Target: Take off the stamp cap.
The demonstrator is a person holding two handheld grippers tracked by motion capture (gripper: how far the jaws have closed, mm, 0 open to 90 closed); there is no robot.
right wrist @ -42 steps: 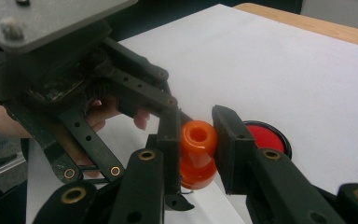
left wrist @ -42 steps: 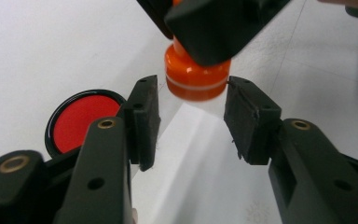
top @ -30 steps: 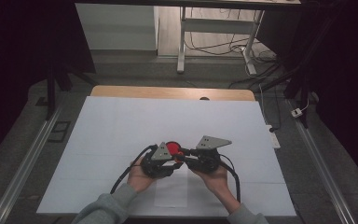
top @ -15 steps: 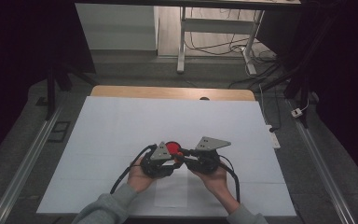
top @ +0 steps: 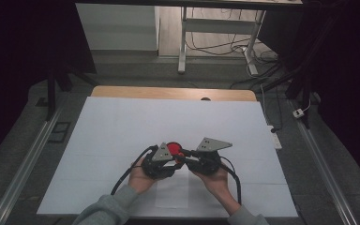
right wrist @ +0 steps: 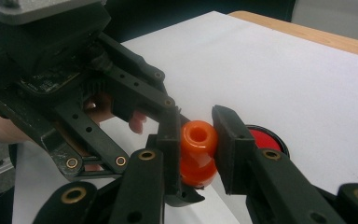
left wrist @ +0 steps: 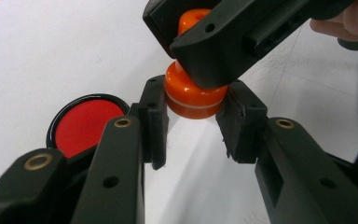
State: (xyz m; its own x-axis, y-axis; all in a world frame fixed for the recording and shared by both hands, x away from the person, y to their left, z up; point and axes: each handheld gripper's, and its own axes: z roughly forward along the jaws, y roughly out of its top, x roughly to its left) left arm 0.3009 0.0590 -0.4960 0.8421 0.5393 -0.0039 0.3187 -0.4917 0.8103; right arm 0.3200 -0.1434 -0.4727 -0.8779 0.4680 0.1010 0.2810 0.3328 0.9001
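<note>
An orange knob-shaped piece point(left wrist: 193, 95), hollow at its narrow end point(right wrist: 198, 135), hangs just above the white sheet point(top: 122, 126), held from two sides. My left gripper point(left wrist: 193, 123) clamps its wide base between both pads. My right gripper point(right wrist: 199, 140) is shut on its narrower neck and reaches in from above in the left gripper view point(left wrist: 242, 32). A red disc with a black rim point(left wrist: 86, 121) lies flat on the sheet right beside the jaws, also seen in the high view point(top: 172, 148). Both hands meet near the sheet's front middle.
The white sheet covers most of a wooden table point(top: 168, 92). Metal rails point(top: 28, 154) run along both sides. A white power strip point(top: 275, 139) lies off the sheet's right edge. Table legs and cables stand beyond the far edge.
</note>
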